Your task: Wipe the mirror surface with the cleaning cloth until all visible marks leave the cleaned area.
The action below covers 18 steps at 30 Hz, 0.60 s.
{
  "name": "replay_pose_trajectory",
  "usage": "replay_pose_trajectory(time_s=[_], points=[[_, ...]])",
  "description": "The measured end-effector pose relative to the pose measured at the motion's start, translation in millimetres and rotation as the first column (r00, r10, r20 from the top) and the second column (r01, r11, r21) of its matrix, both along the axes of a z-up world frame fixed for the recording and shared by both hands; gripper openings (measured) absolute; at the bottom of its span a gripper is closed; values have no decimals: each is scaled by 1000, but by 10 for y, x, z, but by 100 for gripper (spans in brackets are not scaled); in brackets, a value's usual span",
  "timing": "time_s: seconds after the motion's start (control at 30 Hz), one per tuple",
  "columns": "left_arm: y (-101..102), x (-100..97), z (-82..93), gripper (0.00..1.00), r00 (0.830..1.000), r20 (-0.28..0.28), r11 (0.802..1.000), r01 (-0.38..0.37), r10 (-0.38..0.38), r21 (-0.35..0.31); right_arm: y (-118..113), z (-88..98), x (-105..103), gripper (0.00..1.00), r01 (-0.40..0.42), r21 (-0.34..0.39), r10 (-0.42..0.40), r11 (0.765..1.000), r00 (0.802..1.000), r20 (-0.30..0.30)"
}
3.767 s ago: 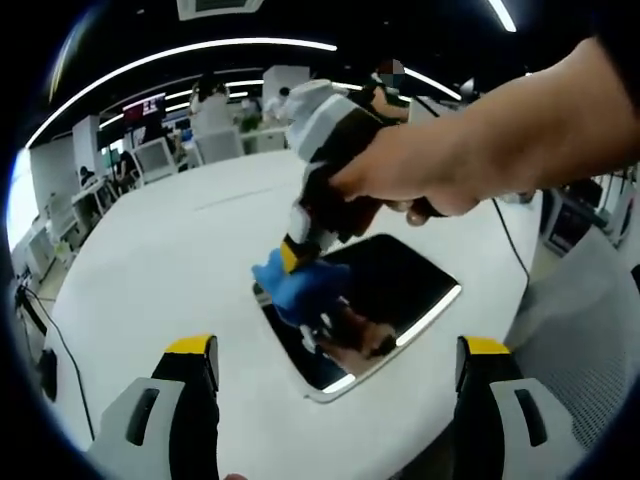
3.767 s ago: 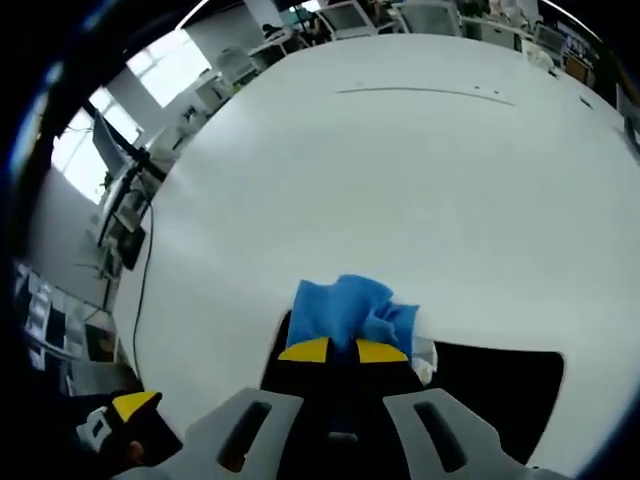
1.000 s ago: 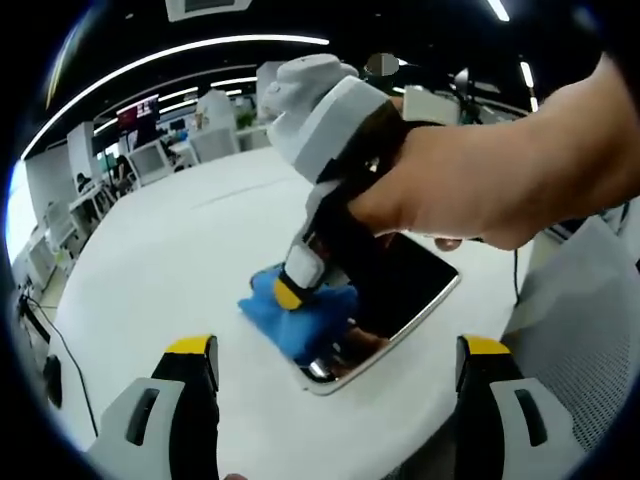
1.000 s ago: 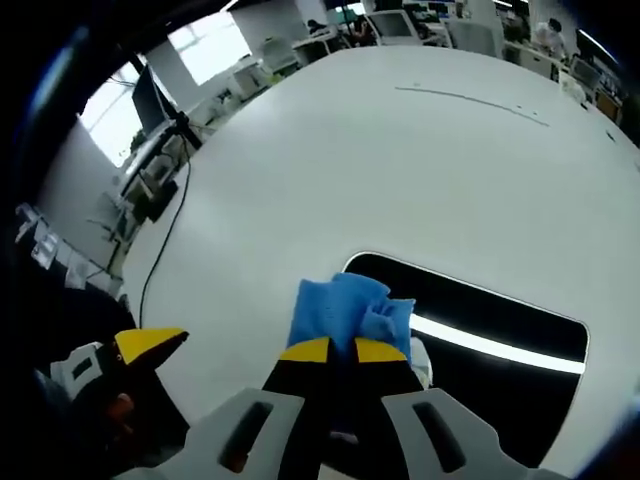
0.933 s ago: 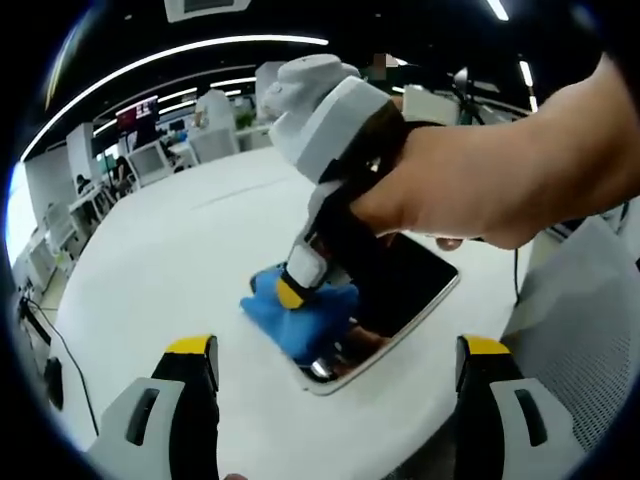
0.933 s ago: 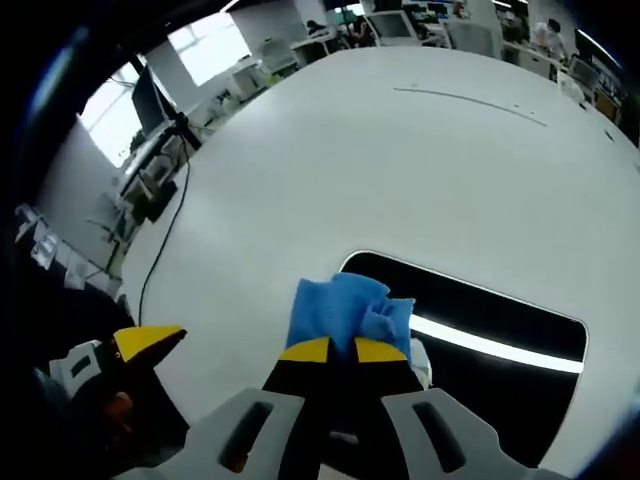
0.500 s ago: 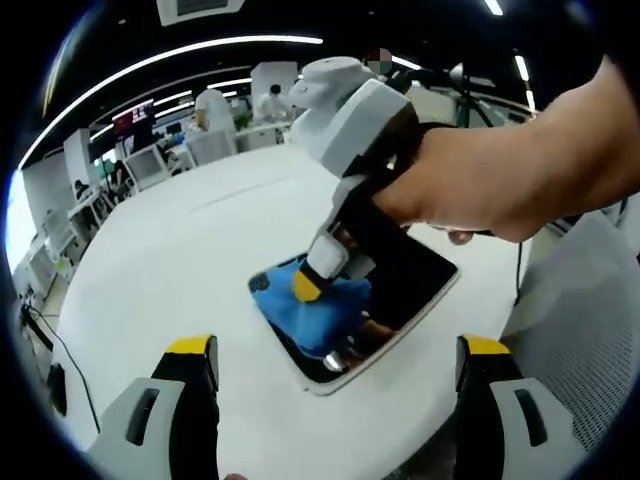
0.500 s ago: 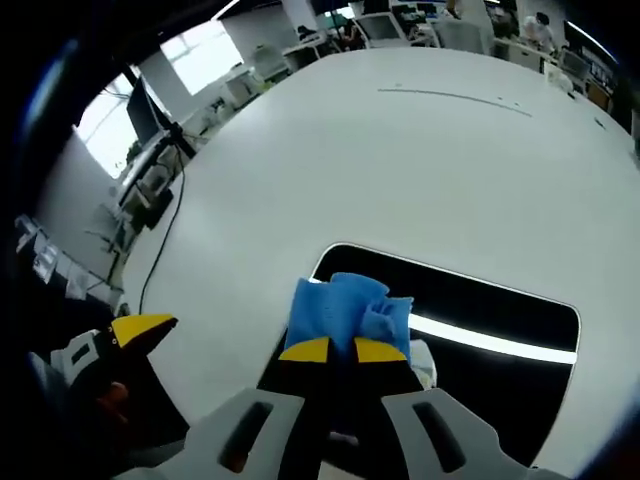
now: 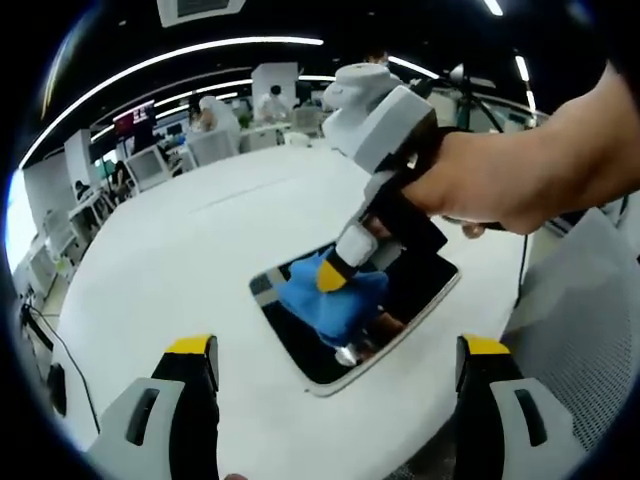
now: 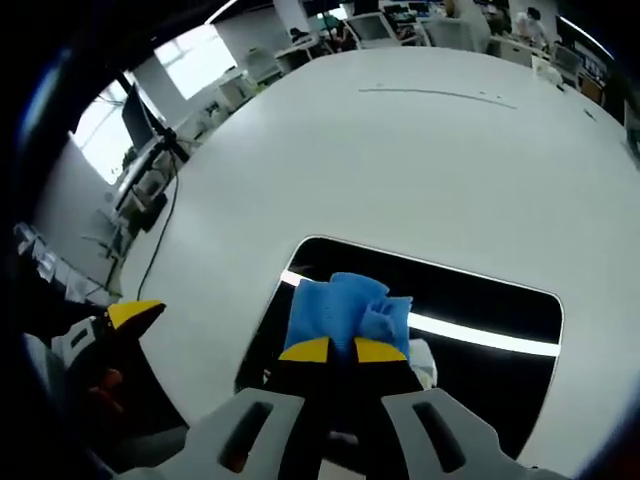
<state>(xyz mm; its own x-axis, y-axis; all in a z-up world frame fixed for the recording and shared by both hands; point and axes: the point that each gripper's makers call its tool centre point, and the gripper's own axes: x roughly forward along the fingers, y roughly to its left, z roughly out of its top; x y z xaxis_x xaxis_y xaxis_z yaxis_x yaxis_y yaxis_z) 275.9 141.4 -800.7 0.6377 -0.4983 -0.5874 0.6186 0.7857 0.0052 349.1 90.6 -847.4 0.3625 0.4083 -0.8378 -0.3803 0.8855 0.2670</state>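
On the white table (image 9: 150, 270) the mirror (image 10: 480, 300) lies flat, your right gripper (image 10: 343, 351) clamps the cloth (image 10: 345, 305) against its glass while your left gripper (image 9: 330, 360) idles wide apart, and pushing sideways could slide the unheld mirror.

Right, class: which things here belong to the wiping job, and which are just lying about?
Job: mirror, cloth, right gripper holding it.
Lying about: table, left gripper held open, cable, office desks behind.
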Motion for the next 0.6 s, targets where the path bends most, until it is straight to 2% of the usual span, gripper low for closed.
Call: replay_pose_trajectory(time_s=[0.6], points=[[7,16,13,99,1000,9,1000,3,-3,18,-290,-34,64,1,28,3,-28,1000,1000,-6]])
